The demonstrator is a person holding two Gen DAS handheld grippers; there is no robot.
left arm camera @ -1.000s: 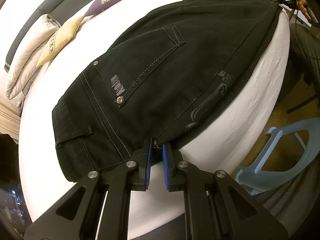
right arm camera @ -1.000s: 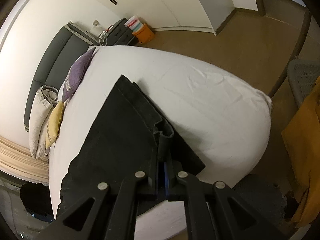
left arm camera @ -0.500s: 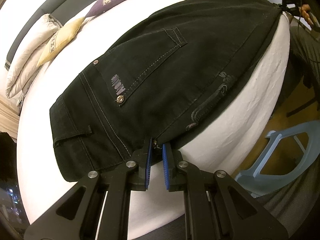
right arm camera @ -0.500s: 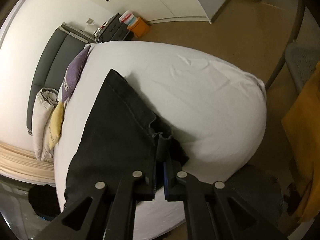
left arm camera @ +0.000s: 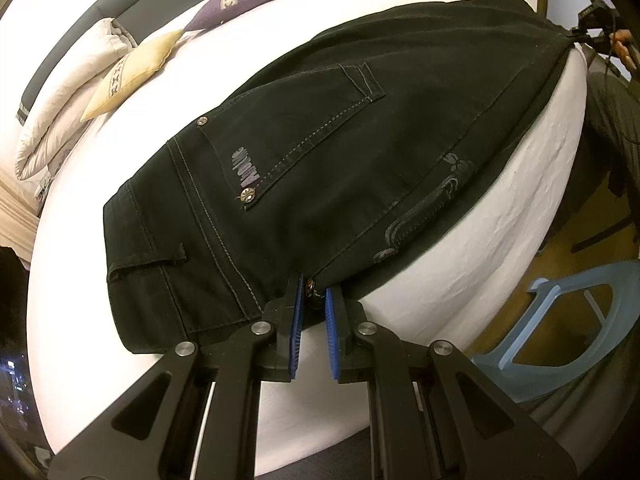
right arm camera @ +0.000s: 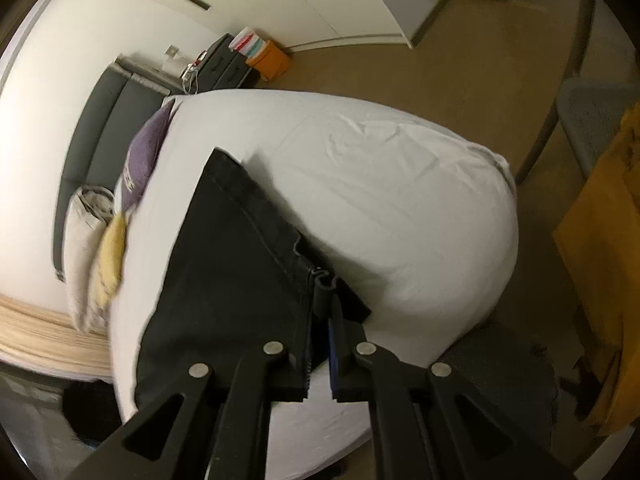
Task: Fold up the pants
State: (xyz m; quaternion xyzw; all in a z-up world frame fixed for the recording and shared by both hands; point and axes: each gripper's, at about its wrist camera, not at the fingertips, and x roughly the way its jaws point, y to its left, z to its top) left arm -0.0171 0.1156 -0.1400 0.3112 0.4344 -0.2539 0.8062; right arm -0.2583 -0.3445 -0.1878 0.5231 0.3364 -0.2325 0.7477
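Note:
Black jeans (left arm camera: 328, 152) lie stretched across the white bed (left arm camera: 500, 216), back pocket up, one leg laid over the other. My left gripper (left arm camera: 312, 300) is shut on the waistband corner at the near bed edge, a metal button showing between its blue pads. My right gripper (right arm camera: 322, 312) is shut on the bunched leg hems (right arm camera: 320, 280) at the other end of the jeans (right arm camera: 224, 264), holding them just above the bed (right arm camera: 400, 200). The right gripper also shows far off in the left wrist view (left arm camera: 596, 32).
A purple pillow (left arm camera: 240, 0), a yellow pillow (left arm camera: 132, 68) and a folded white duvet (left arm camera: 68, 108) lie by the grey headboard. A blue plastic stool (left arm camera: 560, 340) stands beside the bed. An orange cloth (right arm camera: 600, 260) hangs at the right. Dark drawers (right arm camera: 224, 64) stand by the wall.
The right gripper has pulled the leg hems outward, and the jeans lie straighter and tauter. The left gripper has kept its hold with little movement.

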